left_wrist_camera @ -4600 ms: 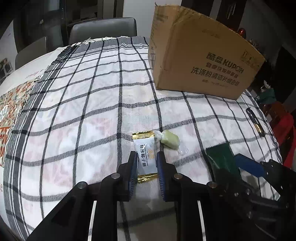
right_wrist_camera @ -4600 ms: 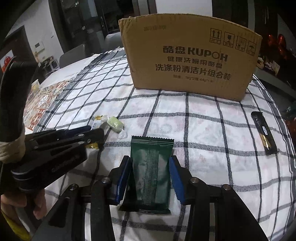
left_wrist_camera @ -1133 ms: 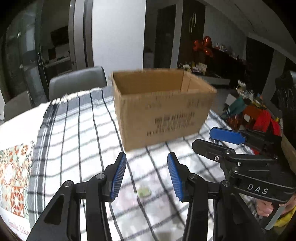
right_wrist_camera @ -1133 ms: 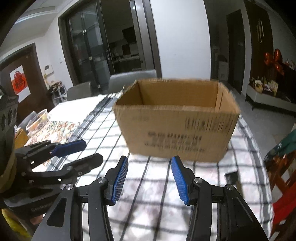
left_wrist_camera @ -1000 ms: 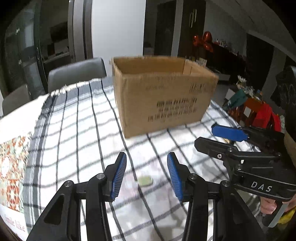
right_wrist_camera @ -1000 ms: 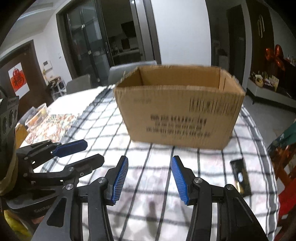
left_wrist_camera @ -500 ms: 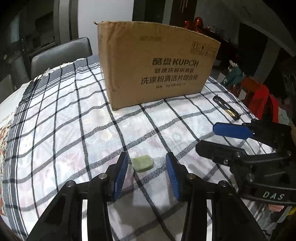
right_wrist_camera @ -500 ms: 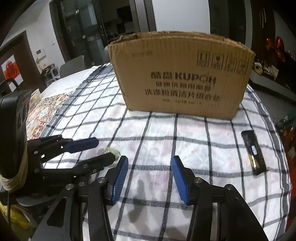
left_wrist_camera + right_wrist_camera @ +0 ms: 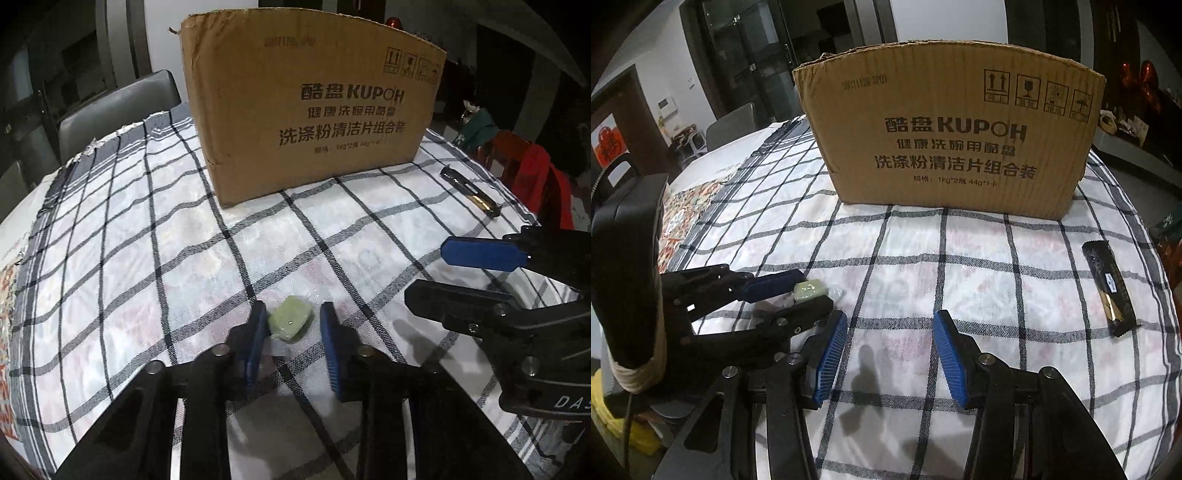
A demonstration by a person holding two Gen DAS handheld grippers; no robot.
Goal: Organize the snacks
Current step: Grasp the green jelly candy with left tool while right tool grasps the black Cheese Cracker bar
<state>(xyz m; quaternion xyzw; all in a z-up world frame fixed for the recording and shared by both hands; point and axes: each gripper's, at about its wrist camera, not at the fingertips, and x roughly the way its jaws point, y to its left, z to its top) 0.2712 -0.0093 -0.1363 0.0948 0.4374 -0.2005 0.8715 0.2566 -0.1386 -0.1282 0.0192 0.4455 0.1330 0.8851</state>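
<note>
Candy: a pale green sweet in clear wrap lies on the cloth, between the left gripper's blue pads, at 6 o'clock from the box.
Left gripper: low over the cloth, pointing down toward 12 o'clock. Its jaws have just been closing around the candy. The left pad touches the candy's edge; a narrow gap shows beside the right pad, so it does not grip yet.
Left gripper, side view: in the right wrist view the same gripper sits at 9 o'clock, with the candy at its tips and the twisted wrap end sticking out toward 3 o'clock.
Right gripper: jaws stand about half open with nothing between them, only bare cloth and their own shadow below.
Right gripper, side view: seen from the left wrist it lies at 3 o'clock of the candy, well apart from it.
Cloth: white with black checks, covering the table.
Dark packet: a long black sachet lies flat at 2 o'clock of the right gripper, near the cloth's edge.
Box: a brown carton stands upright at 12 o'clock, printed "KUPOH"; its inside is hidden.
Chair: a grey seat back stands beyond the table at 10 o'clock.
</note>
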